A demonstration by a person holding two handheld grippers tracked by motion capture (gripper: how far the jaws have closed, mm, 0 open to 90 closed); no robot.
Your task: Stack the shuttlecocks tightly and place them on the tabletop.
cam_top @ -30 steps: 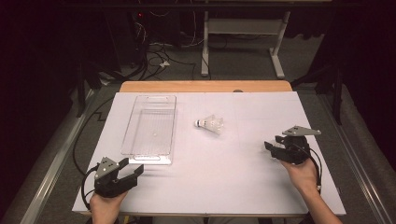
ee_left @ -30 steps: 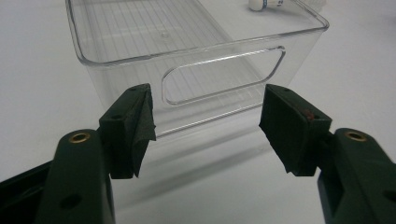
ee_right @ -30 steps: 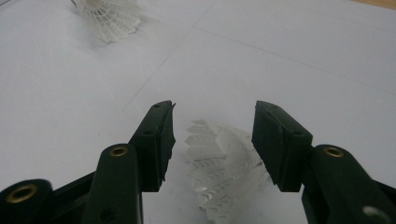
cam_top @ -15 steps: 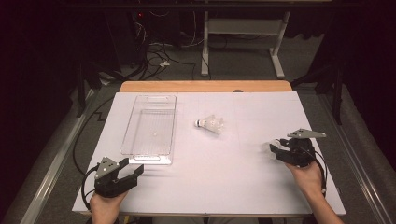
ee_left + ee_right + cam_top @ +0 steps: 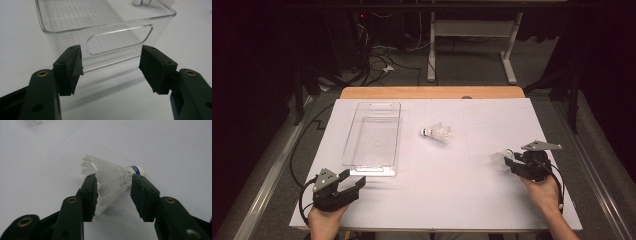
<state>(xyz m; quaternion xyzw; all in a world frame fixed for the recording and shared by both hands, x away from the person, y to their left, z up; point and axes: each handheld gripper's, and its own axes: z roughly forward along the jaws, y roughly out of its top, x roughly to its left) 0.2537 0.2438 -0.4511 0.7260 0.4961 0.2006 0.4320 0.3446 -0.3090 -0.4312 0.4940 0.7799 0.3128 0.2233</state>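
- Right gripper [image 5: 113,191]: the jaws stand astride the feather skirt of a shuttlecock [image 5: 110,178] that lies on its side on the white table [image 5: 162,150]. They look closed to the skirt's width, pads at or very near the feathers. I cannot tell whether they press yet, so the grip counts as unconfirmed.
- In the high view the same right gripper [image 5: 512,164] sits at the lower right of the frame, with the white skirt just showing at its tips.
- The hold is across the skirt, not at the cork. Judgement: the skirt is the widest and softest part and lets the jaws bracket it from above the table. The risk is bent feathers if squeezed hard.
- A second shuttlecock [image 5: 437,133] lies loose near the centre of the frame, well apart from both grippers, cork pointing left.
- Left gripper [image 5: 111,67]: jaws wide apart and holding nothing, aimed at the near end wall of the clear plastic bin [image 5: 107,30], whose handle cut-out faces it.
- In the high view the left gripper [image 5: 353,186] rests at the lower left, just below the bin [image 5: 373,165]. Judgement: it is parked there to steady the bin as the likely drop target.
- The bin's interior looks empty.
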